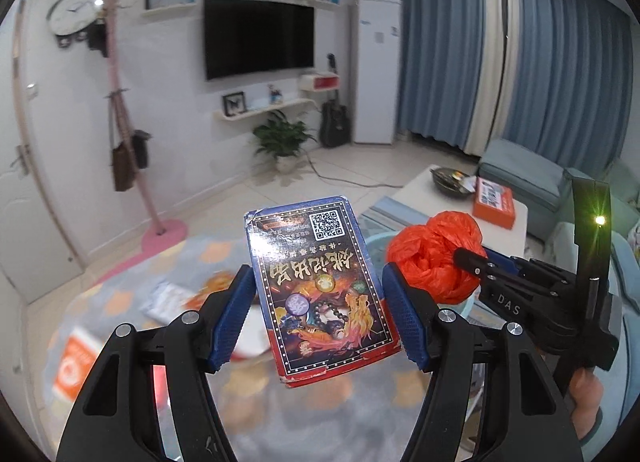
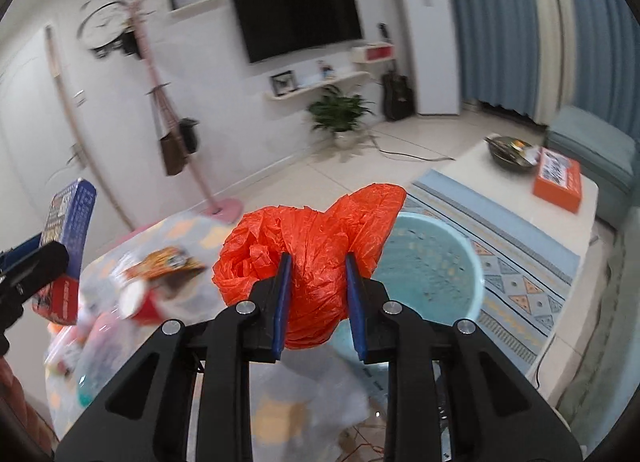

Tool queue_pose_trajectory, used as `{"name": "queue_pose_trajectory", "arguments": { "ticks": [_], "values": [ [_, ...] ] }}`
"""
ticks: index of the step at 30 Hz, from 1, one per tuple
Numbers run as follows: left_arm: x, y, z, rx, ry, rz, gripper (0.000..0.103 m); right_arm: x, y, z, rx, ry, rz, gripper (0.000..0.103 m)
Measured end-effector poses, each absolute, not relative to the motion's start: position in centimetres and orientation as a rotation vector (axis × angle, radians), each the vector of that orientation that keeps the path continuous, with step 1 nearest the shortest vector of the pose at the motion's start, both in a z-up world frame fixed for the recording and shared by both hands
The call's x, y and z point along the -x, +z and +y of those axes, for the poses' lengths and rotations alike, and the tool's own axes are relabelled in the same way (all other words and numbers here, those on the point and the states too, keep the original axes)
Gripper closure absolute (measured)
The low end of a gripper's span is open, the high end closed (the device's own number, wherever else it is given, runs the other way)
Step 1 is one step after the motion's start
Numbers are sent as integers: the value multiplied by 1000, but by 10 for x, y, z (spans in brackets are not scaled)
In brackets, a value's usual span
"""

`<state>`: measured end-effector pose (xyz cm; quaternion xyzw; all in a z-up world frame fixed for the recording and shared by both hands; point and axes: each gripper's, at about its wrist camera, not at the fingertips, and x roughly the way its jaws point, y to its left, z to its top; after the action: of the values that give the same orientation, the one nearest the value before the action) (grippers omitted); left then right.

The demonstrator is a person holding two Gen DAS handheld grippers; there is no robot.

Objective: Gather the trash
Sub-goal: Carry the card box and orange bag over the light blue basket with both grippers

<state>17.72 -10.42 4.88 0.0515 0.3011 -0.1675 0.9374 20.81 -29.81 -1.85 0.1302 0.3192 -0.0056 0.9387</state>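
My left gripper is shut on a flat blue and red printed box, held up above the round table; the box also shows at the left of the right wrist view. My right gripper is shut on a crumpled orange plastic bag, held just left of a light blue bin. The bag also shows in the left wrist view, to the right of the box.
A round table with a patterned cloth holds several wrappers and packets. A white coffee table carries an orange box and a dark bowl. A pink coat stand stands on the floor.
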Motion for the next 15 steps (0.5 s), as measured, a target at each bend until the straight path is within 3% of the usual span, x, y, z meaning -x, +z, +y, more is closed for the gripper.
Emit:
{"name": "queue_pose_trajectory", "arguments": {
  "ticks": [15],
  "values": [
    [-291,-53,-185,-62,-429,869,39,-285,-112,-370,-348,-209,831,78]
  ]
}}
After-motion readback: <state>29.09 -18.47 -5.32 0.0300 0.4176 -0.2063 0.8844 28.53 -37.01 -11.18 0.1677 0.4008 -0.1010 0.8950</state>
